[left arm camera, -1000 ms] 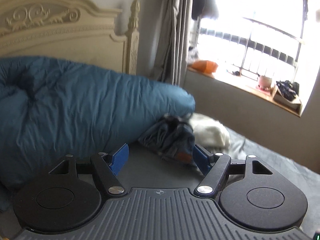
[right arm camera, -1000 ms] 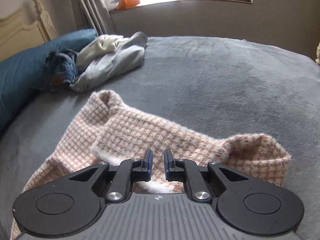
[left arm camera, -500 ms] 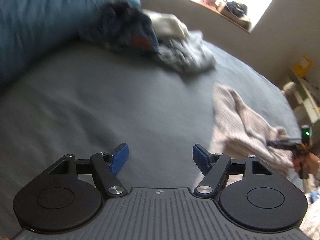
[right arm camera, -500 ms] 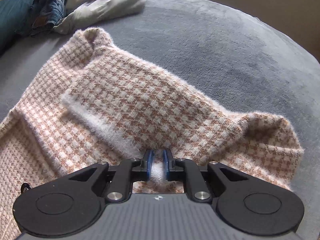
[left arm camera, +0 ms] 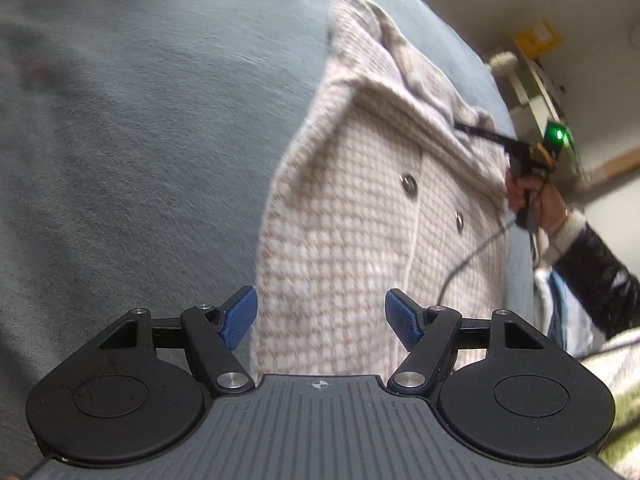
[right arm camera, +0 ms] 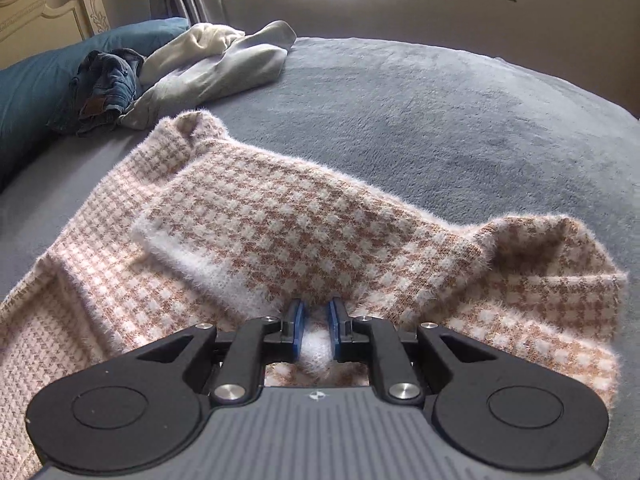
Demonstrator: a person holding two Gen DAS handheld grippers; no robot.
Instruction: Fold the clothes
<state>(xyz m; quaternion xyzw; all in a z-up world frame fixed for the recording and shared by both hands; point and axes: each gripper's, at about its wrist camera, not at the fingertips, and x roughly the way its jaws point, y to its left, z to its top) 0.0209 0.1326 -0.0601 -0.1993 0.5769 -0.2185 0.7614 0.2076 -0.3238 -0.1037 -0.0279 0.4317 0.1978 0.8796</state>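
Note:
A pink-and-white houndstooth knit cardigan [right arm camera: 280, 220] lies spread on the grey bed, one sleeve folded across its body. My right gripper [right arm camera: 316, 320] is low over its near part. Its jaws are opening, with a fuzzy white fold still filling the narrow gap between the pads. In the left wrist view the cardigan [left arm camera: 352, 232] shows its button placket [left arm camera: 409, 182]. My left gripper [left arm camera: 320, 316] hangs open just above the near edge, holding nothing. The right gripper [left arm camera: 464, 126] shows at the cardigan's far side, held by a hand [left arm camera: 532, 196].
Grey blanket [right arm camera: 440, 120] covers the bed around the cardigan. At the far left lie crumpled jeans [right arm camera: 106, 84], a pale grey and white clothes heap [right arm camera: 216, 64] and a blue duvet [right arm camera: 36, 80] against the headboard [right arm camera: 48, 12]. A dark sleeve [left arm camera: 592, 276] reaches in from the right.
The left gripper swung down from facing the headboard and window to hover over the cardigan, still open. The right gripper sank a little with the sleeve, and its pads parted slightly.

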